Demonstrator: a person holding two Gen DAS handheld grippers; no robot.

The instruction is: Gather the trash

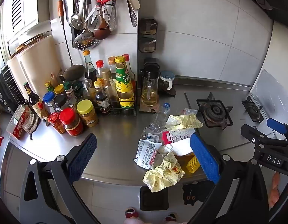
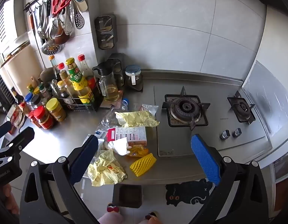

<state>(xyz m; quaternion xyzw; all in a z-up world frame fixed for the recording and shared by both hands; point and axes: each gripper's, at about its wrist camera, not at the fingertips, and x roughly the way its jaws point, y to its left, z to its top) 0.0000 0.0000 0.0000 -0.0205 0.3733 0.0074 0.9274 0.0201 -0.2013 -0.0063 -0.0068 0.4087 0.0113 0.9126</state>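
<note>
The brushed stainless-steel counter (image 2: 73, 128) runs from a crowd of sauce bottles and jars (image 2: 56, 95) on its left to a two-burner gas hob (image 2: 200, 115) set flush on its right, with smooth grey wall tiles behind. Bare metal lies between the jars and the trash, and the counter's front edge drops straight to a pale tiled floor. Down there, just below the edge, stands a small dark square bin (image 2: 127, 195), beside a black cat-shaped mat (image 2: 188, 192).

The trash sits in one loose heap at the counter's front, just left of the hob: a flattened white and red printed carton (image 2: 129, 135), two crumpled pale-yellow paper wrappers (image 2: 138, 119) (image 2: 104, 171), one behind the carton and one overhanging the edge, a clear crushed plastic bottle with a blue cap (image 1: 159, 117), a white printed plastic pouch (image 1: 146, 154), a wad of white tissue (image 2: 118, 145), and a ribbed yellow foam net sleeve (image 2: 143, 162).

The left gripper (image 1: 142, 157) and the right gripper (image 2: 144, 157) both hover over the front edge with their blue textured pads spread wide, clasping nothing.
</note>
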